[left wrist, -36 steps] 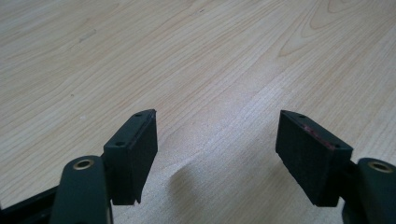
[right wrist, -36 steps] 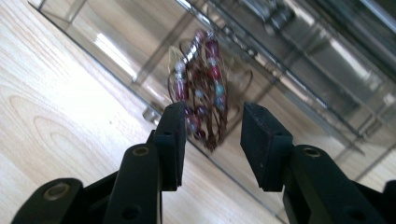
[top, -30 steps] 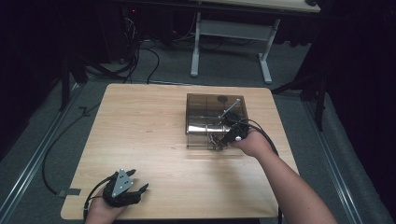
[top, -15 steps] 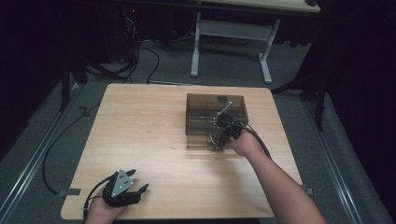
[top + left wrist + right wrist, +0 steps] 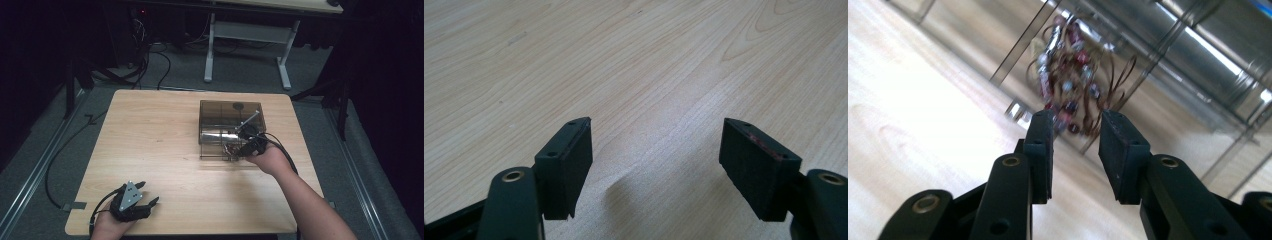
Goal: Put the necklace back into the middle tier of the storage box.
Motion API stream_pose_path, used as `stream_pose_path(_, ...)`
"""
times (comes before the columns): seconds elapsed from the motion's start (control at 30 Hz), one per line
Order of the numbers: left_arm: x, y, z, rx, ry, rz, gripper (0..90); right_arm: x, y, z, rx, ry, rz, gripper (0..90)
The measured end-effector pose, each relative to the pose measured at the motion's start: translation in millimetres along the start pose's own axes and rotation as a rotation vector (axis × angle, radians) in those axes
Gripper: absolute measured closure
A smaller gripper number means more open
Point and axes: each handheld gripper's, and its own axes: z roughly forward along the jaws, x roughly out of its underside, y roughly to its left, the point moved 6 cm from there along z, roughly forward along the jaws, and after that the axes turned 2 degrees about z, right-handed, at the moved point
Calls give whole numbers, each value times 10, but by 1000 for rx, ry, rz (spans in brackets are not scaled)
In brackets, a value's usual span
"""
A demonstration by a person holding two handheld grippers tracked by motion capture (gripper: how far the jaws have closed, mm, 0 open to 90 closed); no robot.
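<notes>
Dark floor and a metal-legged bench surround the wooden worktop (image 5: pixel 165 145). Toward its right edge stands a clear box (image 5: pixel 227 122), and a beaded wire tangle (image 5: pixel 1073 85) lies at the box's near rim. The right gripper (image 5: pixel 1075 127) points straight at it, jaws narrowed but with a gap, the beads just beyond the tips; whether anything is pinched I cannot tell. Judging by this, the grasp is barely begun and any lifting or placing remains. At the near left corner, the left gripper (image 5: pixel 656 150) rests idle, jaws spread over bare wood.

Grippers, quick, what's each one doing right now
Left gripper: open, holding nothing.
Right gripper: partly open, at the beaded jewellery, not clamped.
</notes>
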Motion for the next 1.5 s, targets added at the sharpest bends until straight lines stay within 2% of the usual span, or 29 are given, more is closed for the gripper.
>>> stream_pose_path(0.1, 0, 2, 2, -4, 1, -1, 299, 116, 17, -63, -4, -32, -4, 651)
stream_pose_path(0.2, 1, 2, 2, -5, 2, 1, 299, 240, 38, -103, -9, -60, 15, 633)
stream_pose_path(0.23, 1, 2, 3, -6, 2, 0, 299, 273, 35, -109, -8, -84, 11, 633)
stream_pose_path(0.33, 0, 0, 1, -9, -2, 1, 298, 383, 54, -112, -34, -125, 25, 624)
stream_pose_path(0.37, -1, 0, 1, -10, -3, 2, 298, 418, 64, -102, -41, -131, 29, 613)
stream_pose_path(0.4, 0, -1, 1, -9, -3, 2, 299, 457, 74, -93, -28, -136, 21, 610)
stream_pose_path(0.57, -1, -2, -2, -12, -5, 4, 298, 618, 111, -9, -28, -201, 20, 591)
stream_pose_path(0.73, -2, 6, -12, -11, -13, -1, 297, 775, 106, 113, -31, -265, 46, 557)
stream_pose_path(0.83, -2, 10, -15, -10, -19, -8, 297, 860, 99, 166, -34, -319, 52, 543)
stream_pose_path(0.97, -3, 15, -18, -6, -23, -13, 296, 941, 83, 176, -43, -430, 60, 515)
stream_pose_path(1.13, -3, 15, -22, -4, -28, -15, 295, 1081, 78, 213, -13, -533, 65, 501)
stream_pose_path(1.33, -4, 19, -31, -11, -36, -16, 294, 1297, 81, 244, 21, -620, 61, 483)
stream_pose_path(1.5, -2, 24, -26, -25, -28, -20, 289, 1498, 75, 257, 26, -678, 70, 461)
